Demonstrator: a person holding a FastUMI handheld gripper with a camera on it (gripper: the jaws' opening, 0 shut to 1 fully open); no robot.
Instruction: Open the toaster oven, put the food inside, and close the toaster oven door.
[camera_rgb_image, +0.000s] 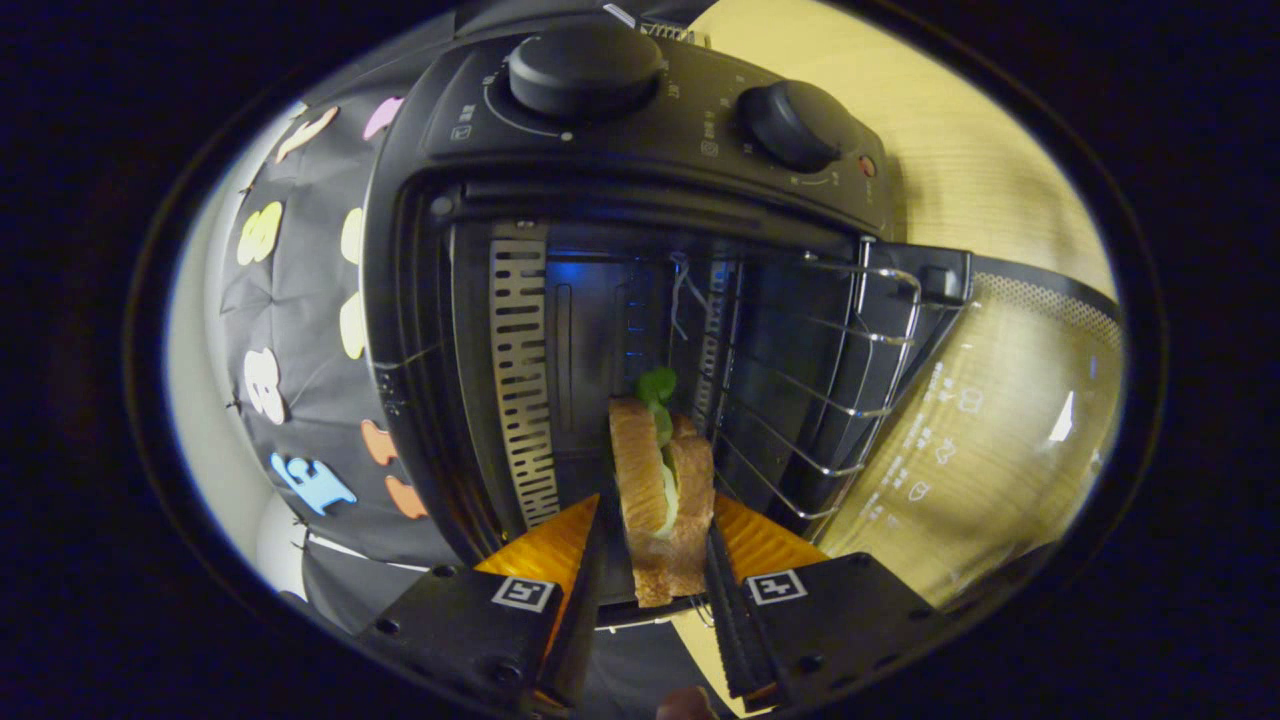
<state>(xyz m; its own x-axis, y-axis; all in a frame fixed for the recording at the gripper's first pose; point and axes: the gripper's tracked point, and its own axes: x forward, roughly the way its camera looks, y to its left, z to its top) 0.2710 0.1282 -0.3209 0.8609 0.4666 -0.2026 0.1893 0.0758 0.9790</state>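
Sandwich (665, 500) sits in the lower middle of the frame, standing on edge between the two fingers (590, 570) of the tool (655, 590). It is made of two toasted bread slices with a pale filling, and a green leaf pokes out at its far end. The fingers are drawn in close, one pressing on each bread face, so the tool is clamped on the sandwich with only the food's thickness between them. The far end of the sandwich reaches into the mouth of the toaster oven (640, 150), whose dark cavity fills the centre of the frame just beyond the fingers.

The whole view is rolled to one side, so the tool is held turned: the oven's control panel with its two round knobs (585, 65) lies across the upper part of the frame. The glass door (990, 420) is swung fully open toward the right of the frame, with the wooden worktop (960, 130) showing through it and past it at the upper right. A wire rack (830, 380) stands at the right side of the cavity, right of the sandwich, and a slotted metal wall (520, 380) at the left. A small part of a finger of the person's hand (685, 705) shows at the bottom edge.
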